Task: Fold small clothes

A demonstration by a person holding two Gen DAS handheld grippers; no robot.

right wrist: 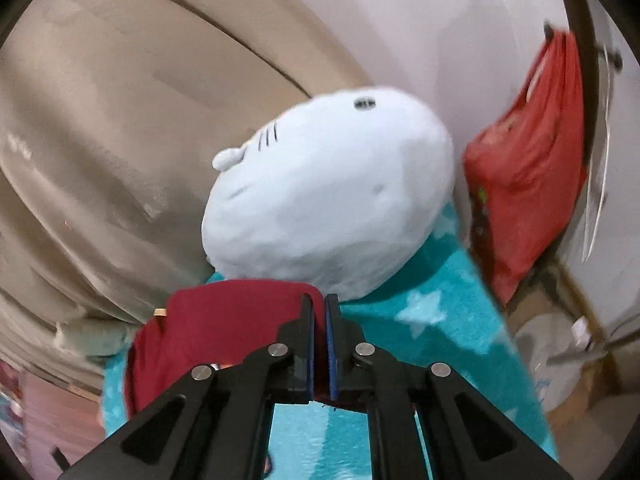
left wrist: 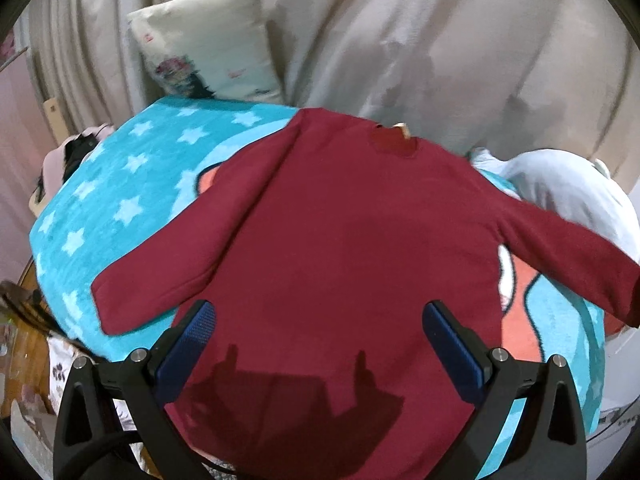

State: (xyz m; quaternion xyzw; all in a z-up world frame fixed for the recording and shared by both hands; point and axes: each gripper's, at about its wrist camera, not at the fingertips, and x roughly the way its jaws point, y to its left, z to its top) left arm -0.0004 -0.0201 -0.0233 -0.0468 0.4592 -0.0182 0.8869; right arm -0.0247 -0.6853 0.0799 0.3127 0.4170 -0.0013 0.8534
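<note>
A small dark red long-sleeved top (left wrist: 344, 240) lies flat on a turquoise star blanket (left wrist: 132, 184), both sleeves spread out, neck at the far end. My left gripper (left wrist: 320, 316) is open, its blue pads (left wrist: 188, 340) hovering over the hem area of the top, holding nothing. In the right wrist view my right gripper (right wrist: 319, 304) is shut on an edge of the red top (right wrist: 224, 320), with dark red cloth pinched between its pads low down.
A white plush toy (right wrist: 332, 196) lies on the blanket (right wrist: 432, 320) just beyond the right gripper and shows at the right of the left wrist view (left wrist: 560, 196). A pale cushion (left wrist: 204, 40) leans on the beige sofa back (left wrist: 420, 40). A red bag (right wrist: 528, 168) hangs at the right.
</note>
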